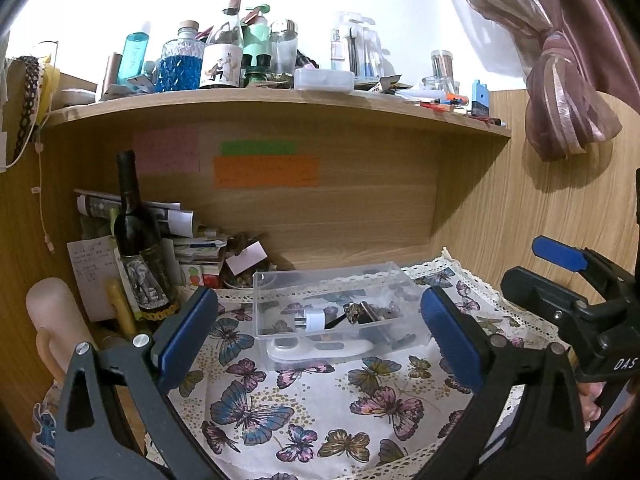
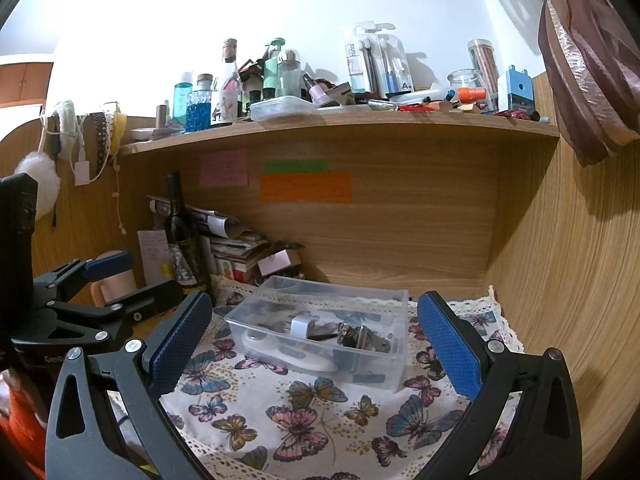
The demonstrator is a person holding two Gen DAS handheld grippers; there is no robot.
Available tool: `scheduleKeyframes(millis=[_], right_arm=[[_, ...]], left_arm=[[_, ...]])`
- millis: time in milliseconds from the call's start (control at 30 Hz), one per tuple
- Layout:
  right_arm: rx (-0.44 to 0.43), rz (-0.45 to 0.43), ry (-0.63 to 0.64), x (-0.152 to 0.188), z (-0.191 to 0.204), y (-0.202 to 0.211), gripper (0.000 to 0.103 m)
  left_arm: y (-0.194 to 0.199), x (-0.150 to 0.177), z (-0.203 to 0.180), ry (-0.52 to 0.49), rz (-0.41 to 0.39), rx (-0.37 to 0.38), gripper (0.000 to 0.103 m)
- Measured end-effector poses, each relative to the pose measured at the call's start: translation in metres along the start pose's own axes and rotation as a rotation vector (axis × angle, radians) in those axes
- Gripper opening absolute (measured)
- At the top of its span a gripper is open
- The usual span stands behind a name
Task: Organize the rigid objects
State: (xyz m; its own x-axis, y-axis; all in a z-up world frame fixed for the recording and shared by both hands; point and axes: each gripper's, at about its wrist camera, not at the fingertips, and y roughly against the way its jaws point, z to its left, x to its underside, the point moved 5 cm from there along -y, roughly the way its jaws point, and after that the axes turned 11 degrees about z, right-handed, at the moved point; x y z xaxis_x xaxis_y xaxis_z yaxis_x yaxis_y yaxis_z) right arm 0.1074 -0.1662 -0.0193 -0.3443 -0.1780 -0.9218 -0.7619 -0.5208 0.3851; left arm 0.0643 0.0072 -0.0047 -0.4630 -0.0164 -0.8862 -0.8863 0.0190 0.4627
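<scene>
Clear plastic box [image 2: 320,336] sits between both spread hand-held grippers.

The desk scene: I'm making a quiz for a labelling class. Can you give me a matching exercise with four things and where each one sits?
Things:
1. Wine bottle
2. Charger plug
3. Orange note
4. Clear bin

Places:
A. stuck on the back panel under the shelf
B. on the butterfly cloth
C. upright at the left, in front of stacked papers
D. inside the clear bin

Pairs: 1-C, 2-D, 3-A, 4-B
</scene>
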Motion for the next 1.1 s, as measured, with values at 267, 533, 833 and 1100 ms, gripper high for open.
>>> scheduleKeyframes(millis=[267,533,833,1100], right_arm=[[0.002,0.010,-0.016,0.0000,-0.0011,-0.0030,0.103],[0.004,0.009,-0.020,0.0000,-0.0016,-0.0038,0.103],[0.002,0.007,-0.019,-0.0004,-0.0029,-0.0042,0.103],[0.005,0.005,-0.020,-0.0012,-0.0034,-0.0037,0.103]], left_arm=[[-0.0009,-0.0003,-0.0011,0.002,0.002,0.001,0.103],[-0.0009,-0.0012,-0.0023,-0.003,0.001,0.001,0.103],[-0.0007,-0.0019,-0.0026,-0.003,-0.003,-0.001,0.103],[0.0023,-0.0040,0.0000,0.007,-0.011,0.002,0.103]])
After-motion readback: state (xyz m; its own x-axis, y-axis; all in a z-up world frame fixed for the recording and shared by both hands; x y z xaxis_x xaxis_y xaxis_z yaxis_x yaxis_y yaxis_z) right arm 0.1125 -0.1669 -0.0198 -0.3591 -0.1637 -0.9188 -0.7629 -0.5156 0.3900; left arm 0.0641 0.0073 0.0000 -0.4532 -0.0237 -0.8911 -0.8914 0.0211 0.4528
